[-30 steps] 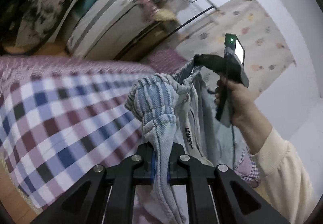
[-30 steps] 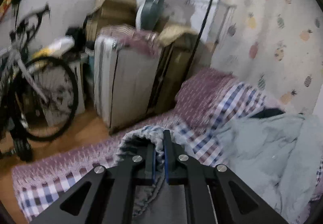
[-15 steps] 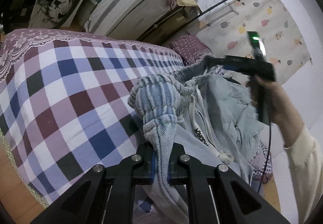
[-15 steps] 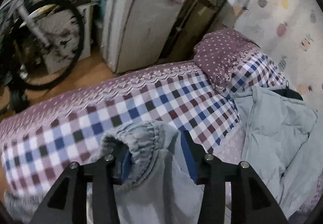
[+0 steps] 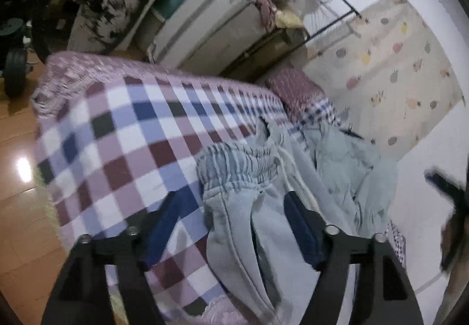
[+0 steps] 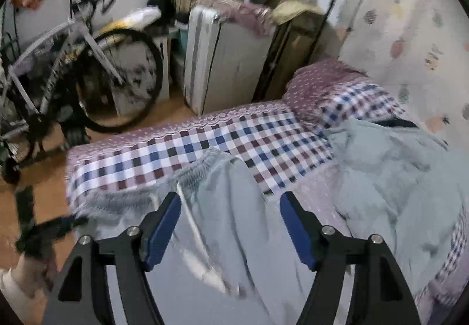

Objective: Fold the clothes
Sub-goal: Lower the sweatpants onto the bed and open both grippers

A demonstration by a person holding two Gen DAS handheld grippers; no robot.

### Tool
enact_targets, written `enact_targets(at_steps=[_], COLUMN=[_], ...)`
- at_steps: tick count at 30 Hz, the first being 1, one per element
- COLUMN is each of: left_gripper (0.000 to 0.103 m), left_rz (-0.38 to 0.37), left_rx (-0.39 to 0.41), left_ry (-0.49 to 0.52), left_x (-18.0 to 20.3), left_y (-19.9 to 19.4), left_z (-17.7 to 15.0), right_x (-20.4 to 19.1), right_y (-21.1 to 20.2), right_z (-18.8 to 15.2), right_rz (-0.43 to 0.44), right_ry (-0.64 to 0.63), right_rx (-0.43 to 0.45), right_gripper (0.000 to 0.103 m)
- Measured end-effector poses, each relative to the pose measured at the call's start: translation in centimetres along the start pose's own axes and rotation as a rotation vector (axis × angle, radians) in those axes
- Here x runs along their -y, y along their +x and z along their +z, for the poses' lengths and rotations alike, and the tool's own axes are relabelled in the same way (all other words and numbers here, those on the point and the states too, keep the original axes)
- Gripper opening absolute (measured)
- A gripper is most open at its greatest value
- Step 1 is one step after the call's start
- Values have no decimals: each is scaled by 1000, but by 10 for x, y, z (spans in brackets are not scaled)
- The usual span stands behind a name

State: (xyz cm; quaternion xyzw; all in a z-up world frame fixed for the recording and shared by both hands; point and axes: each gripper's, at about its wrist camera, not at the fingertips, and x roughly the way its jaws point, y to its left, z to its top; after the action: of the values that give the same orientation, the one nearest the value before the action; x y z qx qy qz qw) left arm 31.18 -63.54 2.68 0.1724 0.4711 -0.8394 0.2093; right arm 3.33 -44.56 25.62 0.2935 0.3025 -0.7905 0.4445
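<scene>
We see pale blue-grey trousers (image 5: pixel 249 225) lying crumpled on the checked bedspread (image 5: pixel 123 131), their gathered elastic waistband (image 5: pixel 234 166) turned toward the bed's far edge and a white drawstring (image 6: pixel 190 219) trailing across the cloth.

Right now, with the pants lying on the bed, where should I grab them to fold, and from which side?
Grip the gathered waistband at its two ends. It lies bunched on the checked sheet, raised enough to pinch. Both the left gripper and right gripper are open above the pants; probably come straight down.
</scene>
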Motion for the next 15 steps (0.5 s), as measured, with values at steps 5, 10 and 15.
enact_targets(at_steps=[5,10,15], left_gripper=[79,81,81], left_rz=[-9,-62,-170], left_rx=[28,55,54], left_ry=[78,189,252], left_x=[25,83,156], left_y=[-39,-77,-99], left_z=[-3,-18,-44], right_x=[26,74,121], right_y=[-109,-205,-301], right_z=[-92,-190,-275], right_rz=[-93,-270,-425], right_ry=[67,105,248], right_rx=[63,69,83], right_gripper=[77,78,83])
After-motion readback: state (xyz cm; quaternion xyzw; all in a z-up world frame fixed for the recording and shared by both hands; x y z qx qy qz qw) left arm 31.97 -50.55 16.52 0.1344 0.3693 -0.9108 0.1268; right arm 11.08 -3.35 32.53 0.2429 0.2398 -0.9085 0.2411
